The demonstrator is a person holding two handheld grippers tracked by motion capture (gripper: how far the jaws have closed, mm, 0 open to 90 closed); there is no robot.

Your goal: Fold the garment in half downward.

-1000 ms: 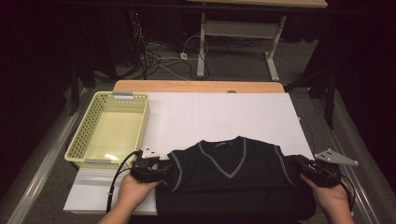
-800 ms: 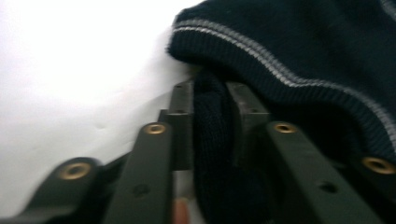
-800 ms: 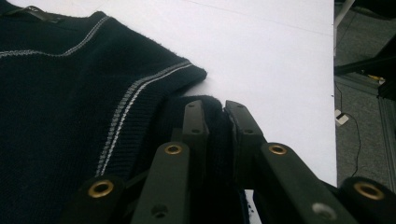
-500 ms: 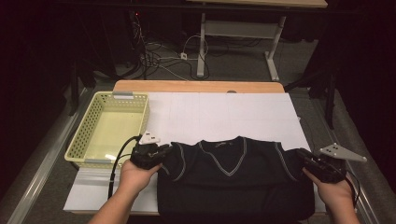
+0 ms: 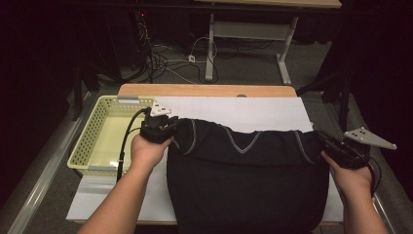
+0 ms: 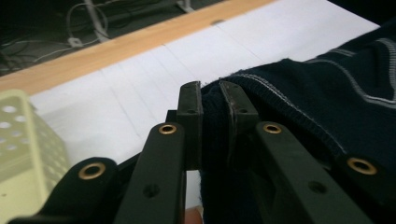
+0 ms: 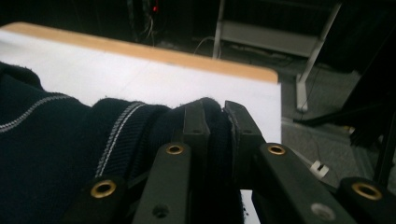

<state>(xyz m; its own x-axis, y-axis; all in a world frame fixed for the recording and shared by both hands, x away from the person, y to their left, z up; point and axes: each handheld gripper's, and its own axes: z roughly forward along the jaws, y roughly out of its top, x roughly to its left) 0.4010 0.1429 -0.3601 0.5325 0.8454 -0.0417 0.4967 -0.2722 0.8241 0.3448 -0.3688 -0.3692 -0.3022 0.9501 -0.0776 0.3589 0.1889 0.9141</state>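
A dark navy sleeveless V-neck sweater [image 5: 243, 180] with pale trim hangs between my two grippers, its shoulders raised off the white-covered table [image 5: 243, 109] and its body draping toward the near edge. My left gripper [image 5: 173, 128] has just been closing and is now shut on the left shoulder; in the left gripper view the knit [image 6: 327, 93] is pinched between the left gripper's [image 6: 211, 88] pads. My right gripper [image 5: 325, 141] is shut on the other shoulder, and in the right gripper view the dark cloth [image 7: 46, 154] is squeezed between the right gripper's [image 7: 215, 106] pads.
A pale yellow perforated basket [image 5: 80, 151] stands at the table's left, close beside my left hand, and appears in the left gripper view as the basket [image 6: 23, 140]. The table's wooden far edge [image 5: 204, 90] lies behind. Cables and desk legs sit on the dark floor beyond.
Both hands have risen and moved away from the near edge, lifting the sweater's shoulders off the table. The left gripper took hold of the left shoulder.
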